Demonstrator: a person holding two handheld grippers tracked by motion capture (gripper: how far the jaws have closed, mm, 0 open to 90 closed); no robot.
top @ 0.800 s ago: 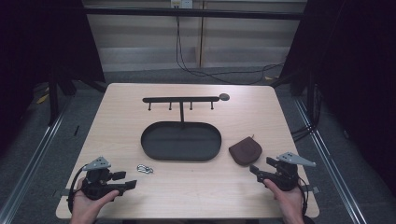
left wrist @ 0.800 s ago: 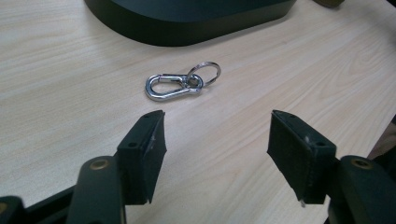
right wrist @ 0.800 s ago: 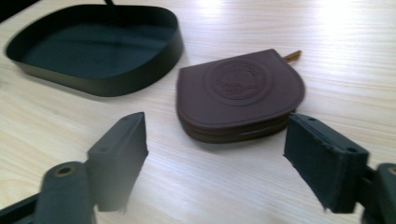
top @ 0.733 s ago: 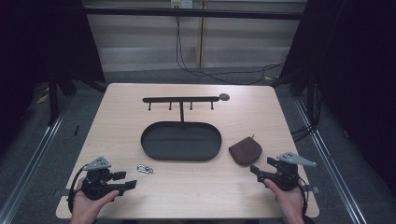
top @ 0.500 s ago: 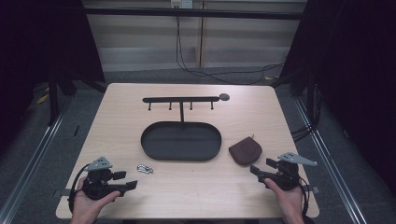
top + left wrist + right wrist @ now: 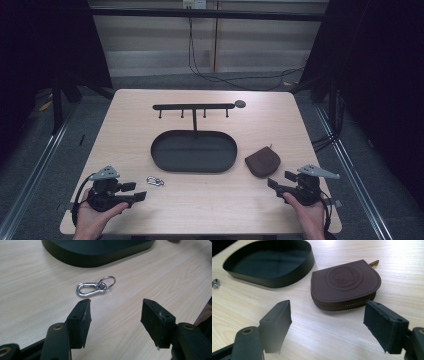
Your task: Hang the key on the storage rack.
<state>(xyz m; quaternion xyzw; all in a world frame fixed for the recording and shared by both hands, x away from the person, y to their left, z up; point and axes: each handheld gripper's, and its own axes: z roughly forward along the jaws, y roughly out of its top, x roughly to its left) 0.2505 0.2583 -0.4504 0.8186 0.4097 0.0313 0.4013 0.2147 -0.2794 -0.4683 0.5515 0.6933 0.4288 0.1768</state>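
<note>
Nothing is being picked up yet: the left gripper [image 6: 141,196] is aiming wide, empty jaws at the key clip [image 6: 95,287] near the table's [image 6: 210,210] front-left corner, and the right gripper [image 6: 271,183] is aiming wide, empty jaws at the brown pouch [image 6: 345,285] near the front-right corner, beside the black tray [image 6: 194,167].

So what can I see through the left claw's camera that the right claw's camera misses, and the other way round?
The left gripper view has the whole silver carabiner clip with its key ring, lying on the wood just ahead of the open left claw. The right gripper view has the brown zipped leather pouch with its embossed round stamp, lying ahead of the open right claw, and looks down into the tray's hollow. Both share the pale wooden table and the dark oval tray, and in both the black jaws stand apart, holding nothing.
</note>
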